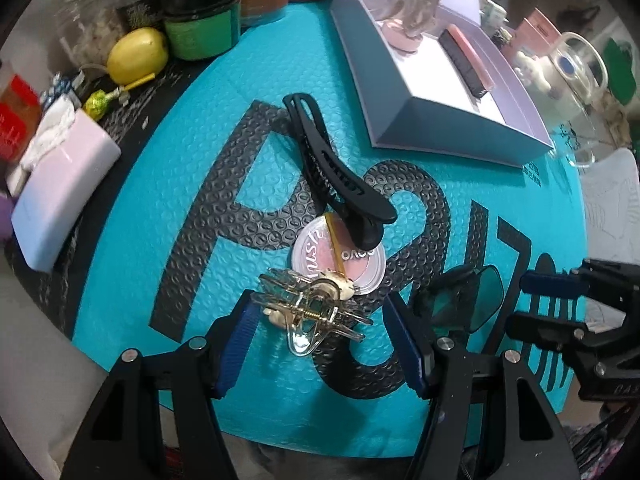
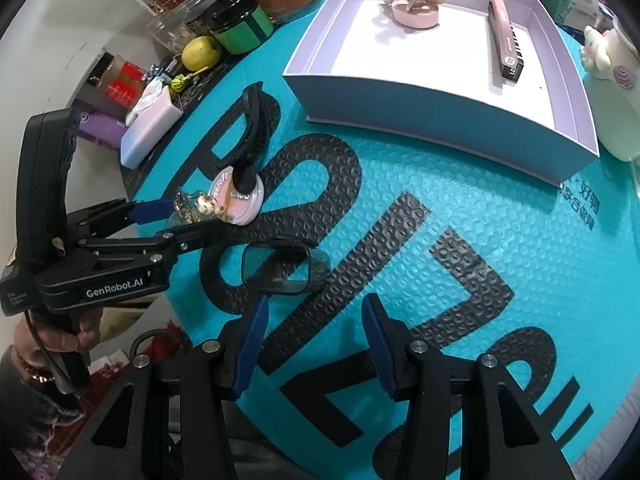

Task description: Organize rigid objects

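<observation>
A gold and clear claw clip (image 1: 310,314) lies on the teal mat, between the blue pads of my left gripper (image 1: 320,300). The jaws stand open around it, and the right pad is clear of it. Just beyond it a round pink compact (image 1: 340,260) lies under the tail of a long black hair clip (image 1: 336,168). My right gripper (image 2: 316,340) is open with nothing between its fingers. Black-rimmed glasses (image 2: 276,266) lie just ahead of it. A pale open box (image 2: 440,120) at the back holds a pink comb (image 2: 506,40) and a pink-based hair ornament (image 2: 414,12).
Jars, a green-labelled tub (image 1: 200,28), a lemon (image 1: 138,54) and a white case (image 1: 64,188) crowd the mat's left edge. A glass mug (image 1: 580,64) and a cream plush figure (image 2: 612,60) stand right of the box. A hand (image 2: 60,336) holds the left gripper.
</observation>
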A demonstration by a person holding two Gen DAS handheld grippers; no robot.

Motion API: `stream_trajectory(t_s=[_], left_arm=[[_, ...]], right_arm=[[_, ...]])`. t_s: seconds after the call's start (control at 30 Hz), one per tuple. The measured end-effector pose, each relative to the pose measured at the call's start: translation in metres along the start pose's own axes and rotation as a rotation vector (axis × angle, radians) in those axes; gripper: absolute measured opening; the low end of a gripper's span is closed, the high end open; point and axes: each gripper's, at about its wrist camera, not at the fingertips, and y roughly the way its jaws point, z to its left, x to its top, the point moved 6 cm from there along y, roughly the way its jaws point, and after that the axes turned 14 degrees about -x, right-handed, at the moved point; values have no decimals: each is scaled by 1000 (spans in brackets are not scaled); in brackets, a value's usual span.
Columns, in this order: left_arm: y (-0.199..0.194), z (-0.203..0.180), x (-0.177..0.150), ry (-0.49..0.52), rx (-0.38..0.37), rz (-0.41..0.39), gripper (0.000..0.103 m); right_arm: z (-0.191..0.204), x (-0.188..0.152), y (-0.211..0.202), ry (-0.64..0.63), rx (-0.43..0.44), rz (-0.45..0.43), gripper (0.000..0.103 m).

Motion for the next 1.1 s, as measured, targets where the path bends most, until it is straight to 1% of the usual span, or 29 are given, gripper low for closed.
stream_trajectory(t_s=[0.13,0.27,0.4,0.47,0.53,0.57,0.6,0.67,0.73,0.83,1.0,1.1], left_arm=[[-2,-5,4,41,-14,1,63],[7,-4,8,87,6,32,63],[18,-1,10,119,2,63,63],[22,-3,11,142,12,58,63],[20,-5,10,167,19,32,63],[18,-6,11,178,16,10,62],[14,-7,10,191,9,-13,56],[12,-8,11,209,3,-25,49],[13,-9,11,222,5,-23,48],[11,-10,7,226,4,-24,48],[-1,-5,6,189,-21,-39,48],[-8,-3,5,171,-17,-50,48]], right_arm=[[-1,1,1,8,4,0,48],[-1,1,3,11,6,4,48],[-2,2,4,15,5,8,48],[-2,3,5,18,5,13,48],[-2,4,6,19,4,16,48],[-3,4,6,19,4,17,48],[-3,5,7,20,4,17,48],[-4,6,9,20,5,19,48],[-4,8,10,20,7,18,48],[-2,12,10,14,12,13,48],[3,15,11,8,23,9,48],[6,16,13,10,31,12,48]])
